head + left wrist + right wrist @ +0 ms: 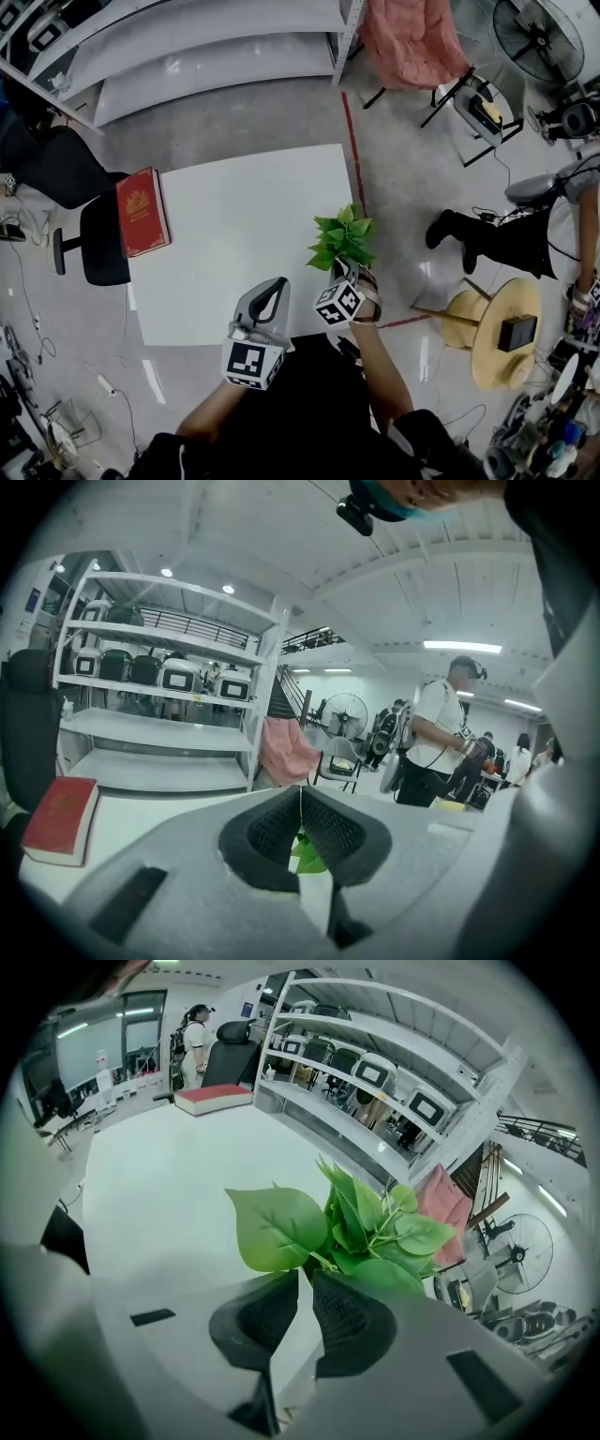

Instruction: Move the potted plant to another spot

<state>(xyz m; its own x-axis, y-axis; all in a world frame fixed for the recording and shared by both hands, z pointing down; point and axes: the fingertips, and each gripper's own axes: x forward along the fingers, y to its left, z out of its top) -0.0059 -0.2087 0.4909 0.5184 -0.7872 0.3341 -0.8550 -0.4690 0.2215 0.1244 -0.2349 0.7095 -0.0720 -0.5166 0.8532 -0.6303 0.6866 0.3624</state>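
The potted plant [339,239] has broad green leaves and sits at the right edge of the white table [234,225]. My right gripper [345,268] reaches in under the leaves. In the right gripper view the leaves [347,1227] rise just past the right gripper [305,1275], whose jaws are nearly together on a thin white piece, apparently the pot's rim; the rest of the pot is hidden. My left gripper [278,281] hovers over the table's front edge, shut and empty. In the left gripper view the left gripper [300,789] has its tips touching, with a bit of green leaf [306,847] showing behind.
A red book [142,211] lies at the table's left edge. A black chair [94,239] stands left of the table, and white shelves [206,47] stand behind it. A round wooden stool [502,328] and a seated person's legs [487,239] are to the right.
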